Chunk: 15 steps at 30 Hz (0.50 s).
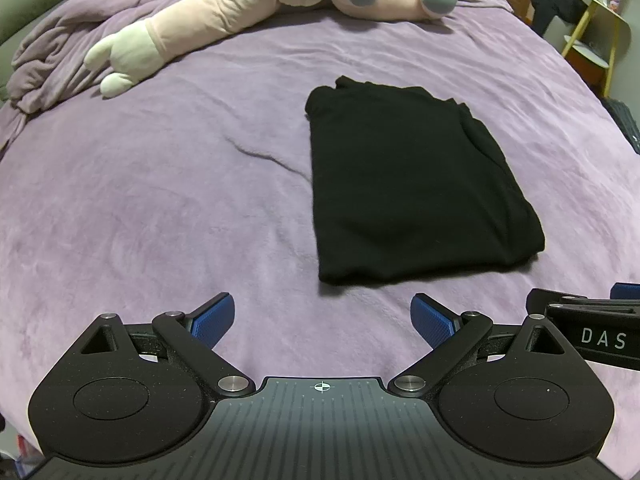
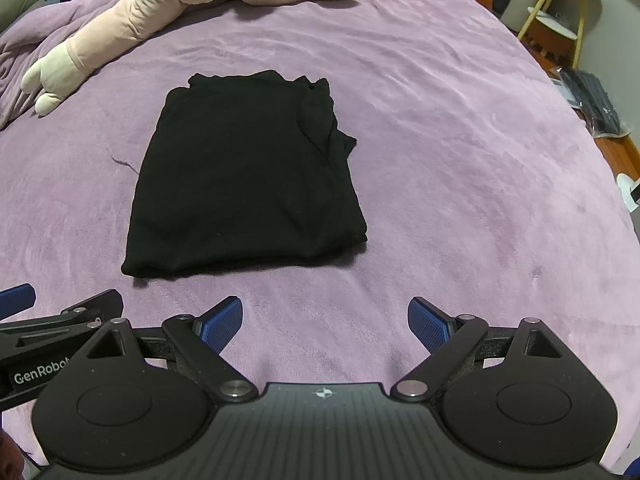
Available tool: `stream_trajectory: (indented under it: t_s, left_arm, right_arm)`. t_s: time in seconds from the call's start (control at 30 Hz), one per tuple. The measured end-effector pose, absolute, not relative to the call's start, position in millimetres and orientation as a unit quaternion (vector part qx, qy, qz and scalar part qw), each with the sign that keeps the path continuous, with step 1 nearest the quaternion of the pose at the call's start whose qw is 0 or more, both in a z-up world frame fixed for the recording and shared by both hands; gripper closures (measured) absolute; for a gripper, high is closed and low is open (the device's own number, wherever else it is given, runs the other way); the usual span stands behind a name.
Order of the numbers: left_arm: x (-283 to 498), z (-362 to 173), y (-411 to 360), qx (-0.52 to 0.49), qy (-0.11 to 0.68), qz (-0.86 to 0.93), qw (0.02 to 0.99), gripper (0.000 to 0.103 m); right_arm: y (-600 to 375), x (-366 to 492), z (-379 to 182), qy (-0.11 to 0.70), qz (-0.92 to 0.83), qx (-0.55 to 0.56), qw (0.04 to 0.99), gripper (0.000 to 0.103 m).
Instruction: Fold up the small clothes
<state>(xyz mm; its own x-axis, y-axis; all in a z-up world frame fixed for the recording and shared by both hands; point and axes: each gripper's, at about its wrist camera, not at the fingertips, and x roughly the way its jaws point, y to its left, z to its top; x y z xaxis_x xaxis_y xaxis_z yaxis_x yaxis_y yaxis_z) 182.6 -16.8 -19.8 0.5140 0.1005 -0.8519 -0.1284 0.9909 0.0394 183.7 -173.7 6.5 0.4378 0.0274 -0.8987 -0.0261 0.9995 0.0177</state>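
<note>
Folded black fabric garment (image 1: 420, 184) flat on purple fleece-covered bed (image 1: 160, 208), ahead of both grippers. Left gripper (image 1: 322, 322) and right gripper (image 2: 324, 324) side by side, jaws apart, empty. Only from right wrist: dark packaged bundle (image 2: 596, 104) on floor.

Pink plush toys (image 1: 224, 12) lie on a purple blanket (image 1: 160, 200).

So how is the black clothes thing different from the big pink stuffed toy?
The black garment is dark, flat and folded into a neat rectangle; the plush toy is pale pink, puffy and long. The garment lies mid-bed, near both open tools; the toy lies at the far end. Both rest on the purple blanket.
</note>
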Motion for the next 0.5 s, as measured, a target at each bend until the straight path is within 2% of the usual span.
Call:
stream_trajectory:
  t_s: [0.5]
  left_arm:
    - [181.5, -17.6, -20.0, -0.011, 0.488, 0.062, 0.87, 0.005]
  right_arm:
    - [-175.7, 180.5, 9.6, 0.526, 0.012, 0.003, 0.85, 0.013]
